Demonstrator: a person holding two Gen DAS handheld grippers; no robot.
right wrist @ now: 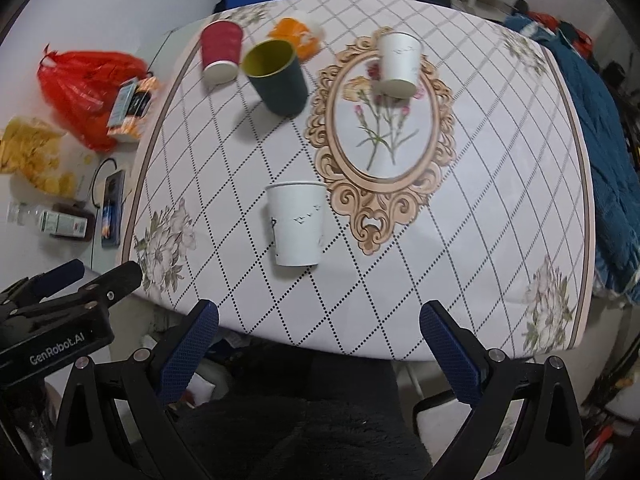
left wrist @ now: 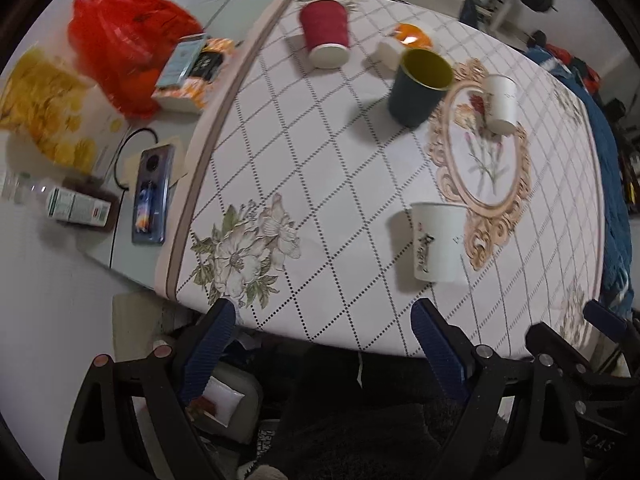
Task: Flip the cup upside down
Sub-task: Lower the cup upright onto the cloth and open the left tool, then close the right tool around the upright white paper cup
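Cups stand across the patterned table (left wrist: 320, 184) in the left wrist view. A red cup (left wrist: 326, 32) sits at the far side, its white rim toward the camera, so it looks to stand mouth down. Just to its right a dark green cup (left wrist: 418, 88) with a yellow inside stands mouth up. A small white cup (left wrist: 500, 102) rests on the oval flower frame, and a larger white cup (left wrist: 438, 242) with dark lettering stands nearest, just left of that frame; both look to stand mouth down. The left claw (left wrist: 322, 344) hangs over the near table edge, its blue pads spread wide with nothing between them, well apart from every cup. Off the cloth to the left lie a red bag (left wrist: 120, 48), a phone (left wrist: 154, 194) and a small box (left wrist: 78, 208).

From the right wrist view, the same four cups appear: the red cup (right wrist: 221, 54) and the dark green cup (right wrist: 278, 76) close together at the far left, the small white cup (right wrist: 398, 64) on the top of the oval frame, the larger white cup (right wrist: 296, 226) at the middle of the table (right wrist: 480, 200). The right claw (right wrist: 319, 330) is also spread wide and holds nothing, near the table's front edge. The left claw (right wrist: 72, 276) shows at the left edge, beside the table.
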